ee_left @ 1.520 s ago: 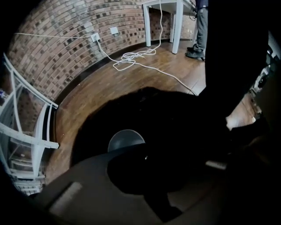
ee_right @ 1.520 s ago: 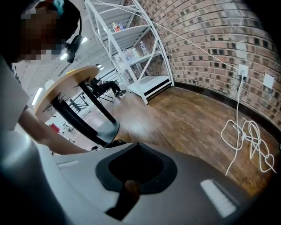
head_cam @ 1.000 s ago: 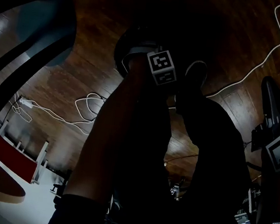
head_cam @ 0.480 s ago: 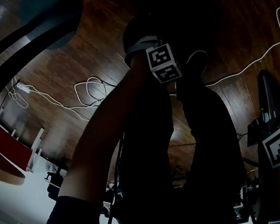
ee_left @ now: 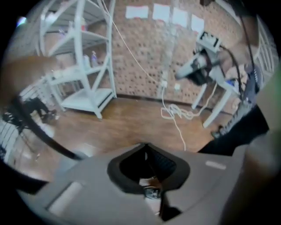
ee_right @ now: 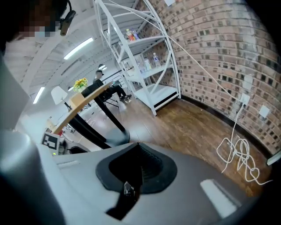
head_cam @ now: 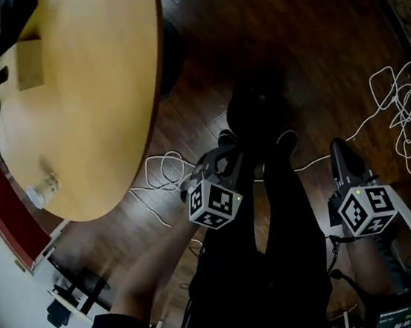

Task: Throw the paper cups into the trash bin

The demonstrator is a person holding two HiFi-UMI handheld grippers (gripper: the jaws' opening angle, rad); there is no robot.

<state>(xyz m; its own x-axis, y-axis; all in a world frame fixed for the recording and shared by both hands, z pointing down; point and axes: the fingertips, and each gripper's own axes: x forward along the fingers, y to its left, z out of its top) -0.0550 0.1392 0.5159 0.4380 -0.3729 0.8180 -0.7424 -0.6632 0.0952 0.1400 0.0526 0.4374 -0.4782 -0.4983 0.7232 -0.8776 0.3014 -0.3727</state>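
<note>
No paper cup is between either pair of jaws, and no trash bin shows in any view. A small pale cup-like thing (head_cam: 42, 192) stands near the edge of the round wooden table (head_cam: 100, 108) at the left. My left gripper (head_cam: 227, 141) hangs over the dark wood floor beside the person's legs. Its jaws (ee_left: 146, 147) are closing, met at a seam with nothing between them. My right gripper (head_cam: 344, 154) is held at the right, also over the floor. Its jaws (ee_right: 138, 147) are together and empty.
A cardboard box (head_cam: 31, 63) and a dark flat device (head_cam: 18, 0) lie on the table. White cables (head_cam: 161, 170) (head_cam: 397, 102) trail across the floor. White shelving (ee_right: 149, 66) stands by a brick wall (ee_right: 219, 52). Another table's black legs (ee_right: 103, 116) stand to the right gripper's left.
The head view has swung: the table, a dark shape at the left before, now shows its top. Both marker cubes sit lower in the frame, the left one most.
</note>
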